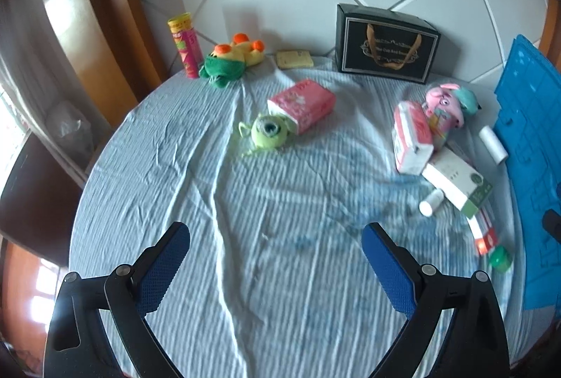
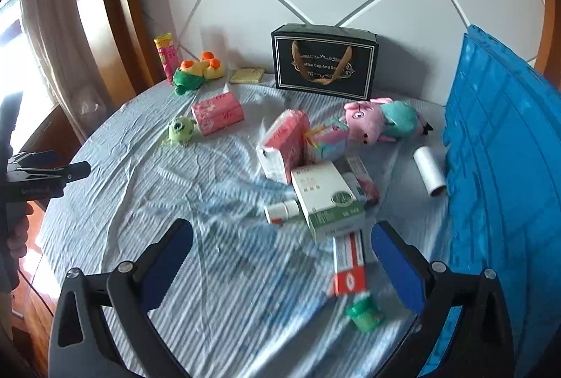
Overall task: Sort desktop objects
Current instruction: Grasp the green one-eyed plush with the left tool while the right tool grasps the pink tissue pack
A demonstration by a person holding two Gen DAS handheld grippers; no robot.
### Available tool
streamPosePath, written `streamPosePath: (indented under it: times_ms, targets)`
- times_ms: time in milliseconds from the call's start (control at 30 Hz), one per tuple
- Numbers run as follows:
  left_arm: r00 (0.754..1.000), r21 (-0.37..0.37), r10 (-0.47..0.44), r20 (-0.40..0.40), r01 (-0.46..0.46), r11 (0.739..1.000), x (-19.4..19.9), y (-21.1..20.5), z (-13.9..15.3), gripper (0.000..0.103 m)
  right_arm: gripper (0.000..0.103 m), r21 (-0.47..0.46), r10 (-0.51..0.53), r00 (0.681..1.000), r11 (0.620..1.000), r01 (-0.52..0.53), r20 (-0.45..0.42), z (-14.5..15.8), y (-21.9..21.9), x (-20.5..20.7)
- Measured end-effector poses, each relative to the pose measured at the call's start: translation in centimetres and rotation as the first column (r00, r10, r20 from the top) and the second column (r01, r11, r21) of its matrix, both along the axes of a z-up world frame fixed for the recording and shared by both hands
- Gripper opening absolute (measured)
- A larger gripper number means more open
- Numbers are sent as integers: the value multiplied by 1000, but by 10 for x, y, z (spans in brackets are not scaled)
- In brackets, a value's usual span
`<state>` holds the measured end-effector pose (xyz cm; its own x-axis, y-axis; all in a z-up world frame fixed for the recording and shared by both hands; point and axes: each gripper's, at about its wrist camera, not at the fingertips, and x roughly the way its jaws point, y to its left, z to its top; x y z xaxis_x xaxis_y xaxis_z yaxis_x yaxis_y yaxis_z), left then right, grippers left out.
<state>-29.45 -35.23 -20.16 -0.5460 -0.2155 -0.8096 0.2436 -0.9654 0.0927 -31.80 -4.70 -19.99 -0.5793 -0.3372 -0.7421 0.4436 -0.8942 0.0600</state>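
L claw [image 1: 275, 264] & R claw [image 2: 280, 262] both wide open, empty.

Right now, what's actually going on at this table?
A person holds two grippers above a round table covered in a striped blue cloth. The left hand-held gripper and the right hand-held gripper are both open and empty. Nothing is grasped yet. Plush toys, pink tissue packs and a white-and-green carton lie scattered, with a blue plastic crate at the right edge.

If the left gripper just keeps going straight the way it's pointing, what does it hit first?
Probably the green one-eyed plush, with the pink tissue pack just behind it. The left gripper is open over bare striped cloth; depth is uncertain.
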Motion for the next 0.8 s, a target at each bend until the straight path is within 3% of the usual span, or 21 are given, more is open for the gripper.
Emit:
streamPosePath:
  times_ms: [200, 567, 800]
  targets:
    - [1000, 1, -19, 25, 19, 1000, -52, -47, -14, 100, 103, -6, -50, 999, 999, 50, 9, 0, -42, -39]
    - [992, 81, 30, 119, -40, 996, -141, -92, -87, 100, 103, 37, -144, 983, 989, 140, 115, -51, -97, -107]
    - [988, 27, 26, 155, -30, 999, -192, -94, -132, 100, 103, 67, -173, 974, 984, 165, 148, -91, -121, -154]
